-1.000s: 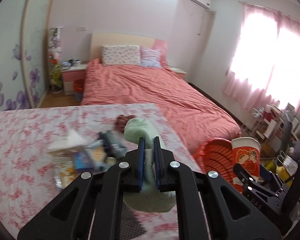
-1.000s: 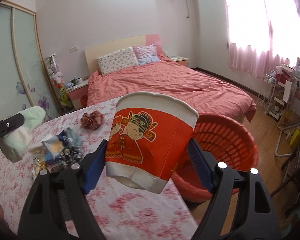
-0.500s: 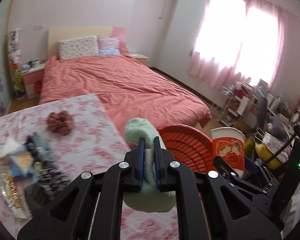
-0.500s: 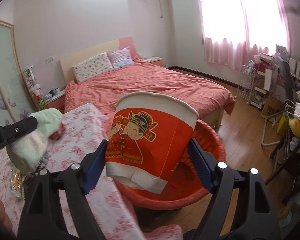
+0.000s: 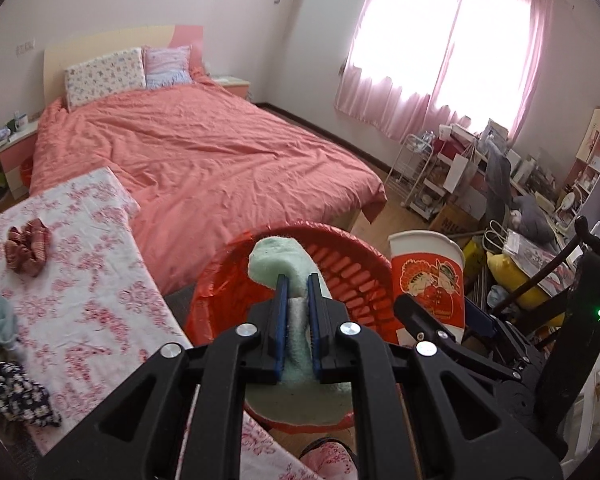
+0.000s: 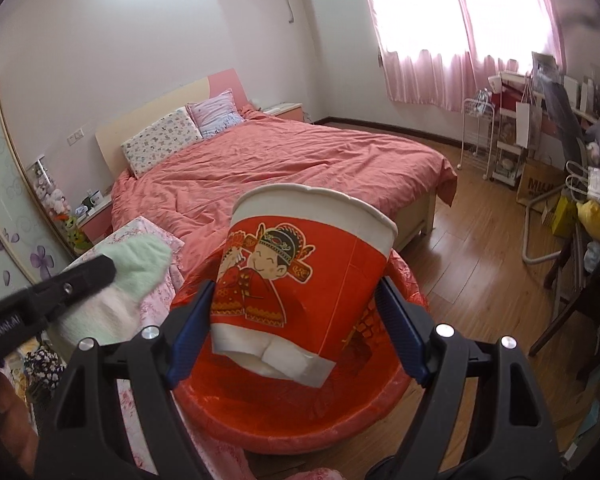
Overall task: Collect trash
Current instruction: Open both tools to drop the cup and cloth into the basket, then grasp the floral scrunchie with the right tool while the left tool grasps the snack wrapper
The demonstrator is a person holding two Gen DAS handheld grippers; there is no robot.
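Note:
My left gripper [image 5: 297,284] is shut on a pale green sponge-like pad [image 5: 278,258], held over the red plastic basket [image 5: 356,276]. In the right wrist view that pad [image 6: 140,264] hangs at the left, beside the basket's rim [image 6: 284,436]. My right gripper [image 6: 296,312] is shut on a red and white paper cup [image 6: 300,276] with a cartoon figure, upright and directly above the basket. The same cup [image 5: 428,276] shows at the right of the left wrist view. The basket stands on the floor against the flowered table [image 5: 84,280].
A dark red scrunchie [image 5: 26,244] and dark patterned cloth [image 5: 18,400] lie on the flowered table. A pink bed [image 5: 204,152] fills the middle of the room. Cluttered shelves, a rack and chairs [image 6: 572,184] line the right side, with wooden floor [image 6: 472,264] between.
Both grippers have swung right, off the table and down over the red basket, the pad and the cup still gripped. The pile of items on the table has slid to the left edge.

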